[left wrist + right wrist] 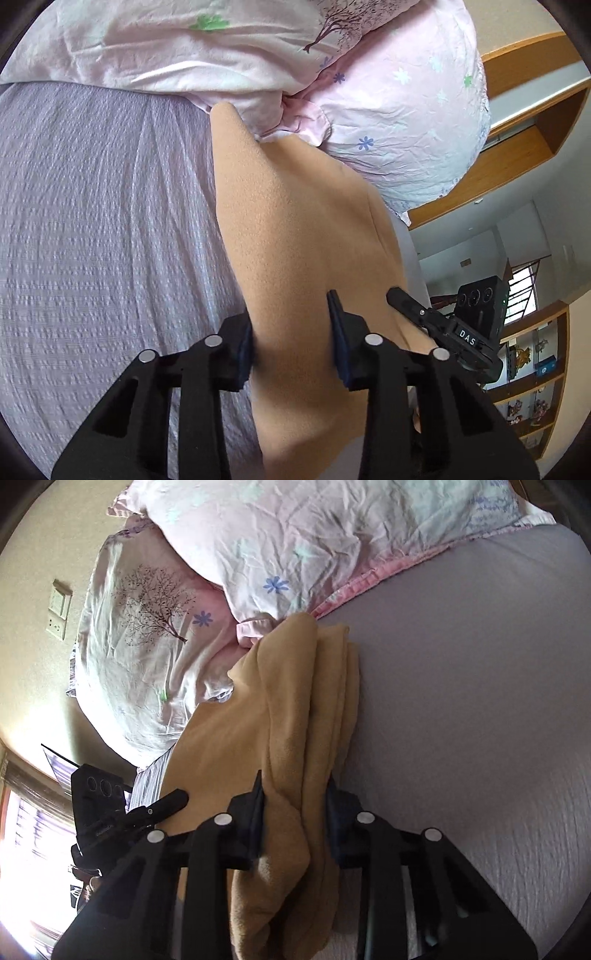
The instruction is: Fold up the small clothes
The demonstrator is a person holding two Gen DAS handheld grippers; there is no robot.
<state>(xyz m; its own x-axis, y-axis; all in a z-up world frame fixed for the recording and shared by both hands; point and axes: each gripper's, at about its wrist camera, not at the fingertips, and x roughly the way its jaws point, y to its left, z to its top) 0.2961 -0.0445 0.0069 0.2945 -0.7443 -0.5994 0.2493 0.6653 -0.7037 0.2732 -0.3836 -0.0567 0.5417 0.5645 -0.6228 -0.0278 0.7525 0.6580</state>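
Cloth is counted as one tan fleece garment, stretched over the lavender bed sheet below two floral pillows at the upper frame. Two grippers are seen. The garment is pinched between the jaws of the left hand-held gripper, and its bunched folds are clamped by the right hand-held gripper at lower centre.

Floral pillows on lilac bedsheet
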